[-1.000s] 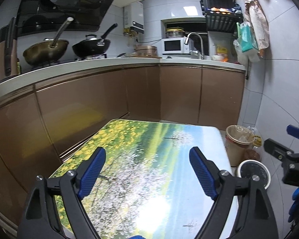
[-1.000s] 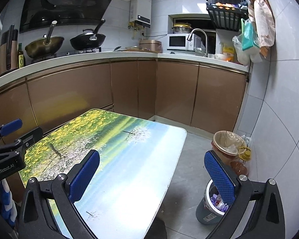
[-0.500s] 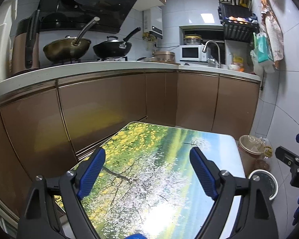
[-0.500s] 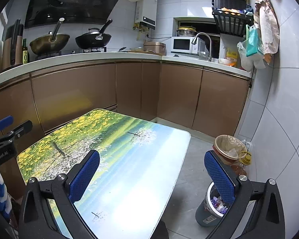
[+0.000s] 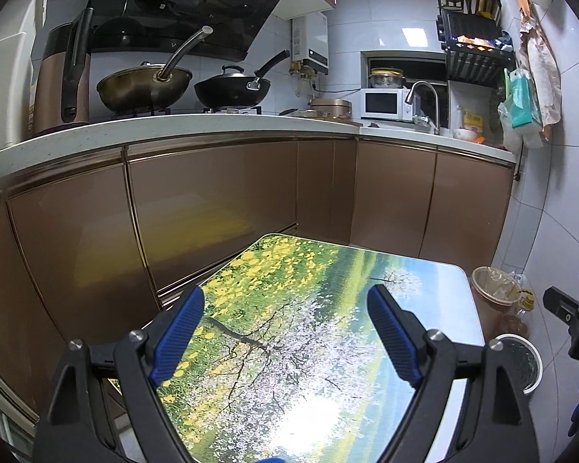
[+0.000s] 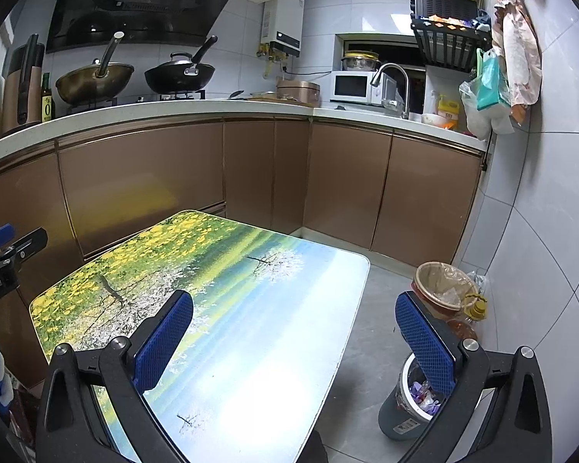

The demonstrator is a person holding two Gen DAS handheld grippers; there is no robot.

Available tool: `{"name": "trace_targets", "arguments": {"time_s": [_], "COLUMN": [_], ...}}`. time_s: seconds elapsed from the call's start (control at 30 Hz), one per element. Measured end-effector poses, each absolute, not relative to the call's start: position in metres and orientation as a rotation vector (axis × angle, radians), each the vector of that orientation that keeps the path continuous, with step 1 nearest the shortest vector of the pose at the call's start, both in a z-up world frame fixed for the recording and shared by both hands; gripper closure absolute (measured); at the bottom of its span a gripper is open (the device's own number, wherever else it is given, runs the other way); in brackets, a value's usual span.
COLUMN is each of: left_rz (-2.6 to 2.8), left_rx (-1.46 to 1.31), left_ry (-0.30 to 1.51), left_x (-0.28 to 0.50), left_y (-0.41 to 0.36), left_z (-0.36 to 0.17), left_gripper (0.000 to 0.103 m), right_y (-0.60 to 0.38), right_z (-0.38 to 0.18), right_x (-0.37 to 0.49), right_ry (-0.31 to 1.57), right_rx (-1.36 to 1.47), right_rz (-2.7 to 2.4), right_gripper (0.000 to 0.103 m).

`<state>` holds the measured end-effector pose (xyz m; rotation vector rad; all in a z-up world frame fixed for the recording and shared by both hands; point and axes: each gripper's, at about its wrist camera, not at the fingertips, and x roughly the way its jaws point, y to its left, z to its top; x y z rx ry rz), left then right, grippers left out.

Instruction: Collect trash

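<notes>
Trash (image 6: 420, 393) fills the grey bin (image 6: 401, 418) beside my table (image 6: 251, 347). Left gripper (image 5: 285, 332) and right gripper (image 6: 293, 335) both gape wide, holding nothing.

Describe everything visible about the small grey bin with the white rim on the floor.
The small grey bin with a white rim stands upright on the grey tiled floor, just right of the landscape-printed table. It looks plastic, slightly tapered, with a label low on its side. Purple and pale wrappers lie inside. The right gripper's blue finger hides part of its rim.
</notes>
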<state>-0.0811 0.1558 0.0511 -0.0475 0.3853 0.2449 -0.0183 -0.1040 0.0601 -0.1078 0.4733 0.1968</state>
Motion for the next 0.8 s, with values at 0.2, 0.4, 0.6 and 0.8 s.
{"name": "trace_targets", "arguments": {"time_s": [0.2,0.4,0.6,0.8], "left_rz": [0.250,0.248,0.244,0.236], "left_rx": [-0.045,-0.042,-0.036,-0.033], "left_ry": [0.388,0.395,0.401,0.411], "left_x": [-0.080,-0.077,-0.075,-0.071], "left_y": [0.158,0.158,0.154,0.149], "left_z": [0.049,0.047,0.044,0.041], "left_gripper": [0.017,0.017,0.017,0.017], "right_y": [-0.108,-0.111,-0.114,-0.117], "right_z": [0.058,0.054,0.050,0.047], "right_x": [-0.015,-0.011,-0.008,-0.006], "right_ry": [0.474,0.482,0.487,0.487], "right_rx": [-0.100,-0.095,-0.089,-0.091], "right_rz": [0.187,0.181,0.175,0.146], "right_gripper": [0.000,0.000,0.000,0.000]}}
